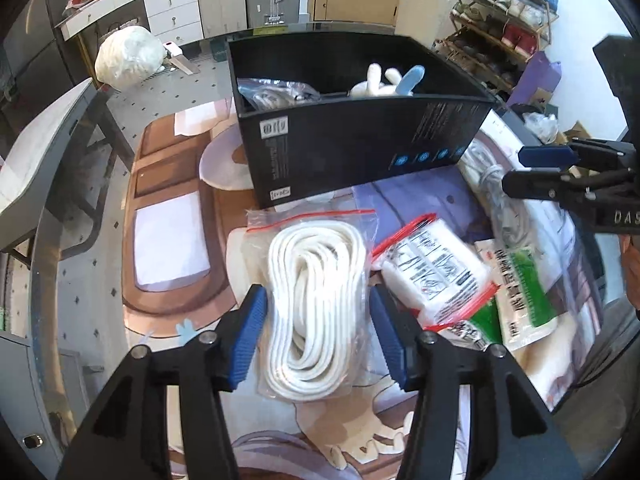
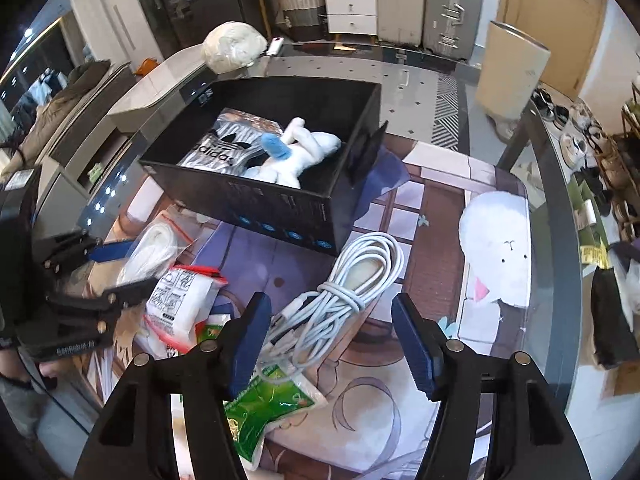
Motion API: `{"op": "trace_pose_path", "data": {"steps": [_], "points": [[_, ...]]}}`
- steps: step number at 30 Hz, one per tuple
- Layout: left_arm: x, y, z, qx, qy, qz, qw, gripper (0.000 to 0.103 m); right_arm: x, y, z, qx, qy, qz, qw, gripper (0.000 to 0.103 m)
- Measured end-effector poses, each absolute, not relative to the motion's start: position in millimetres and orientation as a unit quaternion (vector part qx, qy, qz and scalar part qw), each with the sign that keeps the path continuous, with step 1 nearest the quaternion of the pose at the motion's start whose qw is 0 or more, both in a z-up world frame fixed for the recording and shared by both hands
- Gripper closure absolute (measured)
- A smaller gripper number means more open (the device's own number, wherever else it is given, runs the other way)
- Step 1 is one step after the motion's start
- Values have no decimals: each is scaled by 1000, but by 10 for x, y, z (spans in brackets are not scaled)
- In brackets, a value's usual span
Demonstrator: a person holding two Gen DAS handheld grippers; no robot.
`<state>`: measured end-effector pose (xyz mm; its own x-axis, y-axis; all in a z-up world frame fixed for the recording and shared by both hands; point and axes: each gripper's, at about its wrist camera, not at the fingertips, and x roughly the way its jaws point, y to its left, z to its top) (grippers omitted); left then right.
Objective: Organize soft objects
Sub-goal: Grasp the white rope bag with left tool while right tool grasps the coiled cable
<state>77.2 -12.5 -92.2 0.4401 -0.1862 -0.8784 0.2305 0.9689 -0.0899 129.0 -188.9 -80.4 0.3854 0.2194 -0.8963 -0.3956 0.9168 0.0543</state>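
Note:
A zip bag of coiled white rope (image 1: 320, 300) lies on the printed mat between the fingers of my left gripper (image 1: 318, 338), which stands open with its blue pads beside the bag, not pressing it. My right gripper (image 2: 332, 344) is open over a bundle of white cable (image 2: 340, 292), with gaps on both sides. Behind them stands a black box (image 1: 360, 152) holding a white and blue plush toy (image 2: 296, 152) and a silver Adidas bag (image 2: 224, 148). A red-zip bag with a white pack (image 1: 432, 276) and a green packet (image 2: 272, 400) lie between the two grippers.
The round glass table's edge (image 2: 560, 208) curves along the right. A grey chair (image 1: 36, 160) stands at the left, a white stuffed bag (image 1: 128, 54) behind the box, a shoe rack (image 1: 500, 20) at the back right. Bare mat (image 2: 492, 248) lies right of the cable.

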Motion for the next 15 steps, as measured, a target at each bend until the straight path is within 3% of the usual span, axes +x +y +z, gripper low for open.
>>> {"op": "trace_pose_path", "data": {"steps": [5,7,9,15], "points": [[791,-120,-967,31,519,-112,847,51,1431,-1759,-1065,-67,554,182,810,42],[803,-111,-969,30,519,-109,847,68,1442,-1721,-1107,-82,562,175,805,59],[819,-117,-949,35,512,-108,852,69,1416,-1692,-1056,-122,552,172,807,75],[869,-64,-897,21,503,-105,857,67,1320,-1795,-911,-174,538,151,811,74]]}}
